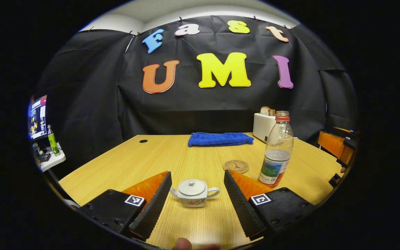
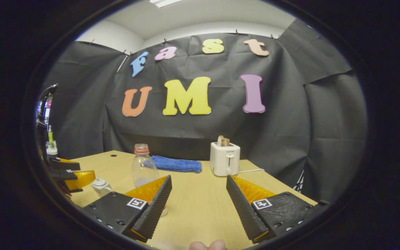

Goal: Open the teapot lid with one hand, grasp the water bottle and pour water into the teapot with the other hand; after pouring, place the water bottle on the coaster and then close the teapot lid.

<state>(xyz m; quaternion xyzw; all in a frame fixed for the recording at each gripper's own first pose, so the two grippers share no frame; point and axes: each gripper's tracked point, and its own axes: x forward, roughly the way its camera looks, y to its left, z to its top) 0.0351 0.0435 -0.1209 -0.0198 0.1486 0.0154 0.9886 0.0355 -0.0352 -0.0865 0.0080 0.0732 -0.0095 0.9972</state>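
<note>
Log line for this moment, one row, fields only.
left gripper: open, teapot ahead | lid: on | right gripper: open, empty | water bottle: upright on table | coaster: bare

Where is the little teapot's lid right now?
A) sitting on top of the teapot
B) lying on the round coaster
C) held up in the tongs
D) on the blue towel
A: in the left gripper view the lid sits closed on the teapot, which stands on the table between the open left tongs, with neither finger touching it.
</note>
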